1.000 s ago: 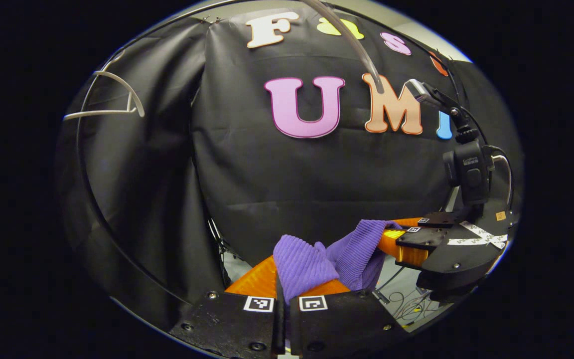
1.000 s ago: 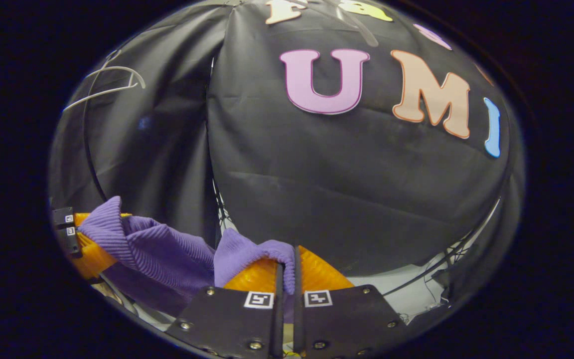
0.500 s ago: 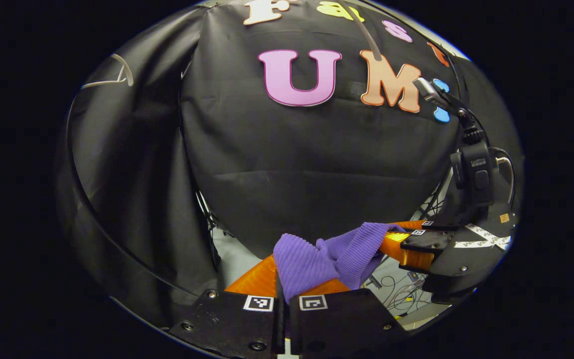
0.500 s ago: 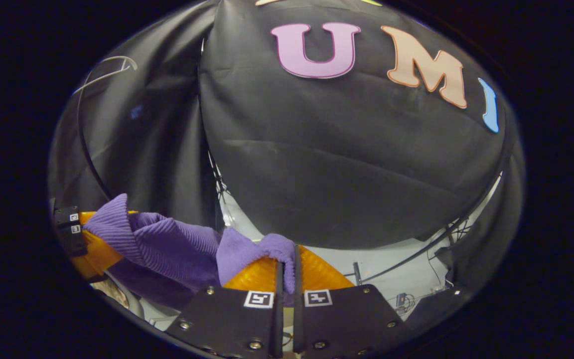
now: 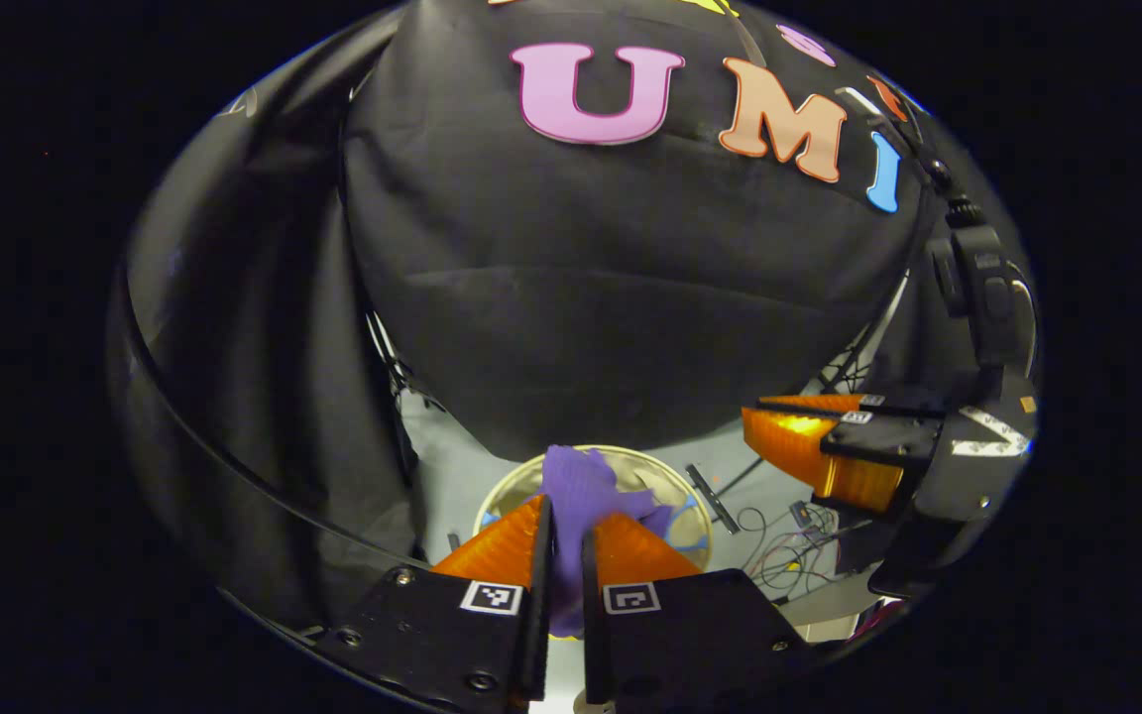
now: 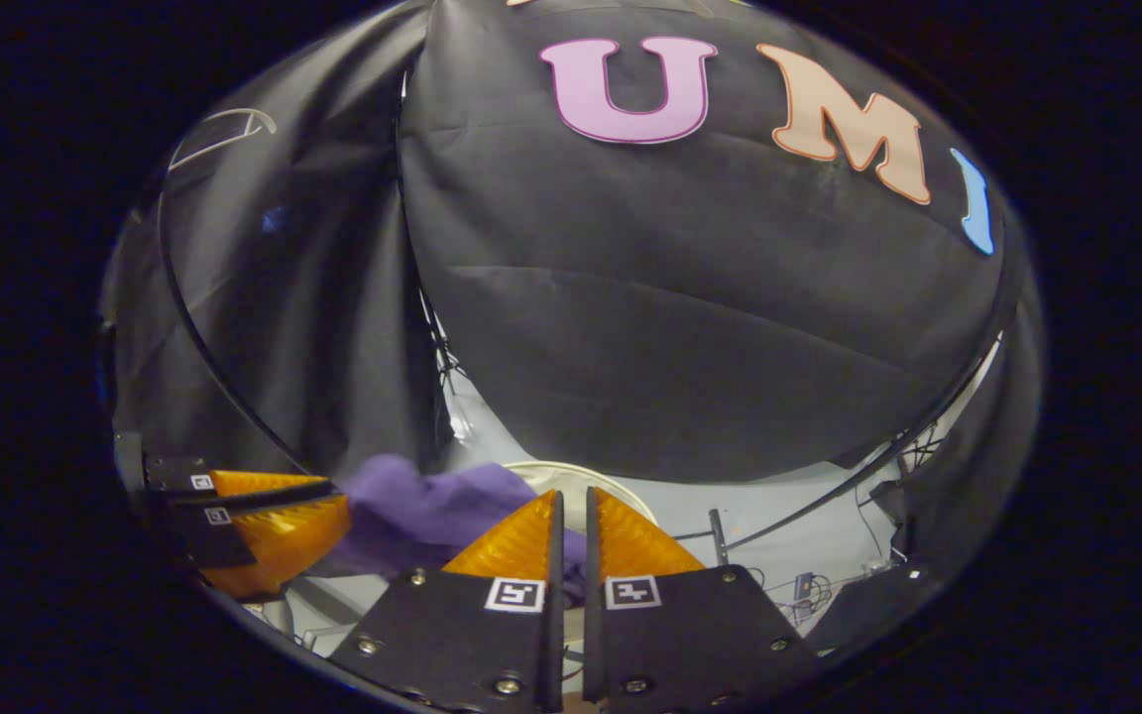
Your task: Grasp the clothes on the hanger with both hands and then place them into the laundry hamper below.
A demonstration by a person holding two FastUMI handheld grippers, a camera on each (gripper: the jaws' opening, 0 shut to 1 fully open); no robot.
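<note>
Purple garment (image 5: 576, 481), ribbed knit, hangs bunched right over the round hamper (image 5: 642, 454), pinched at one end. The room is a booth of black cloth wall (image 5: 611, 297) over a pale grey floor (image 5: 452, 466).

In the left gripper view, from the left: draped black cloth, then the pale floor. On the floor stands the hamper, with its light rim. The left gripper (image 5: 566, 501) sits low in the middle, its ridged orange fingers (image 5: 507, 540) clamped on the garment, which rises above the tips and runs down through the narrow slit. Loose cables (image 5: 779, 535) lie on the floor further right. The right gripper (image 5: 749, 421) is at the right edge, fingers nearly together with bare tips.

In the right gripper view, a thin white hanger (image 6: 219, 134) is up at the left. Below it the left gripper (image 6: 338, 493) points in, the garment (image 6: 432, 506) bulging from its tips toward the centre, above the hamper rim (image 6: 551, 466). The right gripper (image 6: 571, 493) has only a thin slit between its fingers. A bit of purple shows low in the slit, but I cannot tell if it is pinched.
</note>
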